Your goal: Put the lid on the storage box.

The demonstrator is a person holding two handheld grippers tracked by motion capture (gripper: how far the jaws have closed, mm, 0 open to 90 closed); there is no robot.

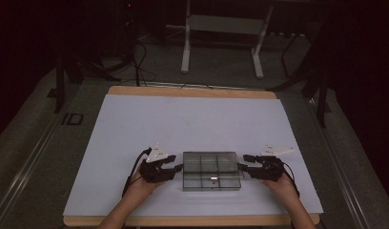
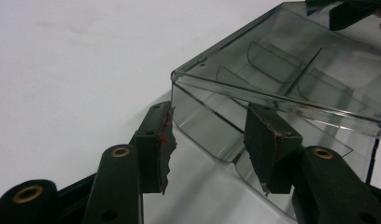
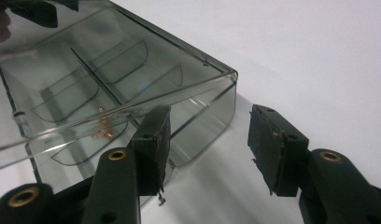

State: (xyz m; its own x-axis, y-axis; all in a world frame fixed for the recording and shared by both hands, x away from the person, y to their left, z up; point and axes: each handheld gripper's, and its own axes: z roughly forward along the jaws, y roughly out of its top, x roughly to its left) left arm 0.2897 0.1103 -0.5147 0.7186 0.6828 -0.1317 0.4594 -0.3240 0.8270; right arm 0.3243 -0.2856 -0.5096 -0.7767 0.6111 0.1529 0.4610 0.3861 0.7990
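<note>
Person's forearms: both enter over the desk's near edge, one hand behind each gripper.
Left gripper [image 1: 177,167]: near the front edge, left of centre, pointing at the left end of the box. In the left gripper view [image 2: 212,144] the jaws stand partly apart astride a corner of the box; no pad presses on the plastic.
Right gripper [image 1: 241,167]: near the front edge, right of centre, pointing at the right end of the box. In the right gripper view [image 3: 207,144] the jaws stand partly apart around a corner of the box, nothing gripped.
Clear compartment box [image 1: 211,170]: flat on the desk's white sheet [image 1: 192,119], close to the front edge, between the two grippers; smoky transparent plastic, lid down, inner dividers visible.
Contents: one small metallic item [image 1: 213,179] in the near middle compartment; kind cannot be told.
Beyond the desk: a white frame stand [image 1: 223,28] on the dark floor, well apart.
</note>
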